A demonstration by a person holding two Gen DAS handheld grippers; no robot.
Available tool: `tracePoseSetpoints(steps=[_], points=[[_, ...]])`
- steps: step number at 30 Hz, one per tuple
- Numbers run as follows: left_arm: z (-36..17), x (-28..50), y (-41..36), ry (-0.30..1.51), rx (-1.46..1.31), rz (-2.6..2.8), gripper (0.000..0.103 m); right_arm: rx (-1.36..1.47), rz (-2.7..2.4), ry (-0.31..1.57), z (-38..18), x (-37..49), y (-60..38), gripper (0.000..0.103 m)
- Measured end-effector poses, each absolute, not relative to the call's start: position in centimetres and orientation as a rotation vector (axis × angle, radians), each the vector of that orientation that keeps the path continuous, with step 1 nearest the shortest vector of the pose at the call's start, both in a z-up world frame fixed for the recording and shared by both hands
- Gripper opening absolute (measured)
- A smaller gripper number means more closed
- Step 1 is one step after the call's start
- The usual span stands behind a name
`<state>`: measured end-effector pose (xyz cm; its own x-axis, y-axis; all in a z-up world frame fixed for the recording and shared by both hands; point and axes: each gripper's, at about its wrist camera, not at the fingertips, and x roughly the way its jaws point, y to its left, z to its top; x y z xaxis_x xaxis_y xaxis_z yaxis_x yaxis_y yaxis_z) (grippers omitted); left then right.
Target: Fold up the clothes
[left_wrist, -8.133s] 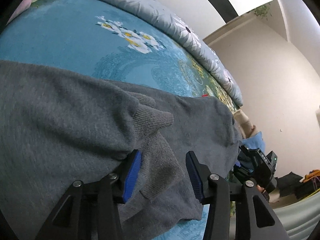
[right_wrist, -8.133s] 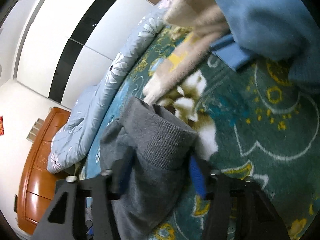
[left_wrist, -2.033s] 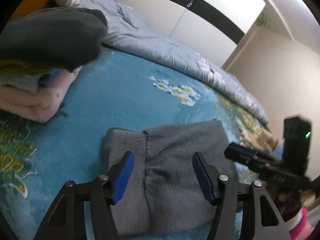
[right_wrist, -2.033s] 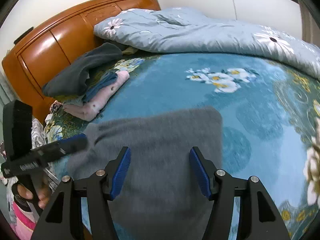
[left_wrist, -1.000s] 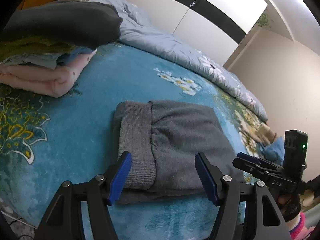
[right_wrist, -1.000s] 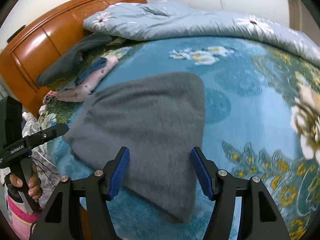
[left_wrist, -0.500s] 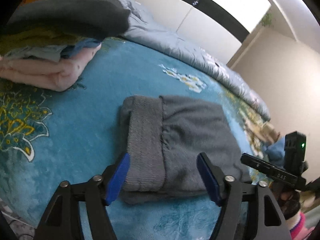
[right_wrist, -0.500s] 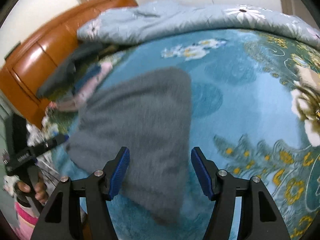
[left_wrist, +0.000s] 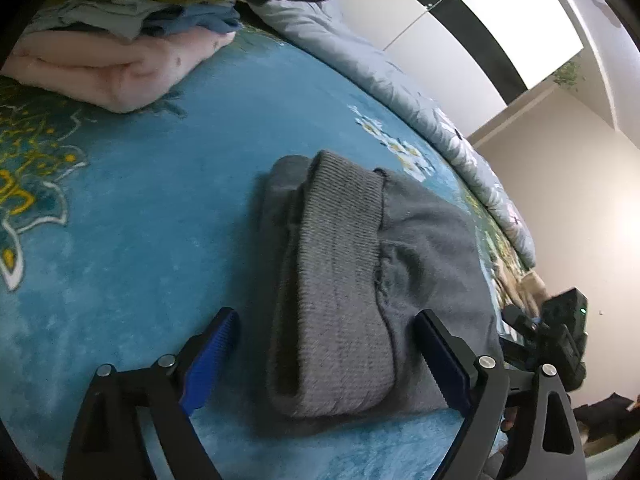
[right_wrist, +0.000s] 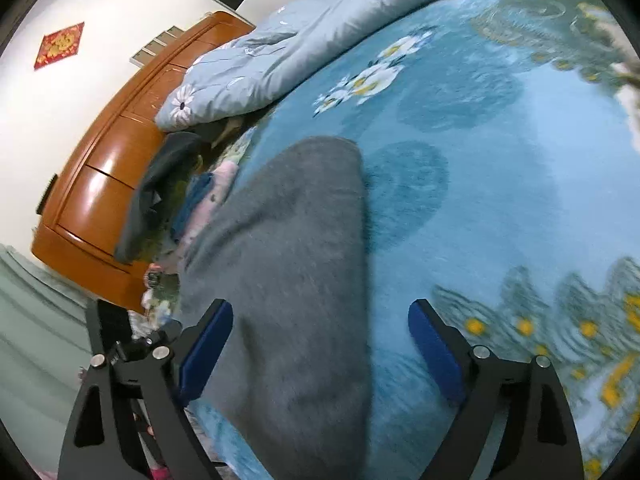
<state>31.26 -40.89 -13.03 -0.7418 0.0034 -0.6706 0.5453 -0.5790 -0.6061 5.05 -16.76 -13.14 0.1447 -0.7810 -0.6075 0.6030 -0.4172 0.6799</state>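
Left wrist: folded fuzzy grey sweater [left_wrist: 360,280], ribbed hem upward, on plush teal blanket [left_wrist: 140,200]; both grippers spread wide, empty.

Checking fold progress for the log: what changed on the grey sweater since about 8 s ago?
The grey sweater was spread out then, with both grippers at its ribbed parts; now it lies as a compact folded bundle on the blue floral blanket. The left hand-held gripper and right hand-held gripper are open, holding nothing. The stack of folded clothes is unchanged since coming into view.
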Motion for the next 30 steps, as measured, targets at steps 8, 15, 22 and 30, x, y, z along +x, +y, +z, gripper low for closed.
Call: tracePoseSetpoints(steps=[8,15,22,30], points=[[-13.7,31.1,-41.3,1.265,0.885,-2.428,0.103,1.266,-1.431,-0.141,-13.3,5.8,-19.1,0.09],[-13.9,31.3,-41.9,1.321,0.914,-2.453,0.103,1.245,-1.378,-0.118,-13.3,6.3,-19.8,0.097],[-14.3,30.6,-44.2,1.552,0.899,-2.41,0.103,1.235,-1.335,-0.104,-13.3,6.1,-20.5,0.098],[-15.3,28.1,-44.9,1.722,0.962,-2.452,0.103,1.235,-1.302,-0.093,-13.0,6.1,-21.4,0.099]])
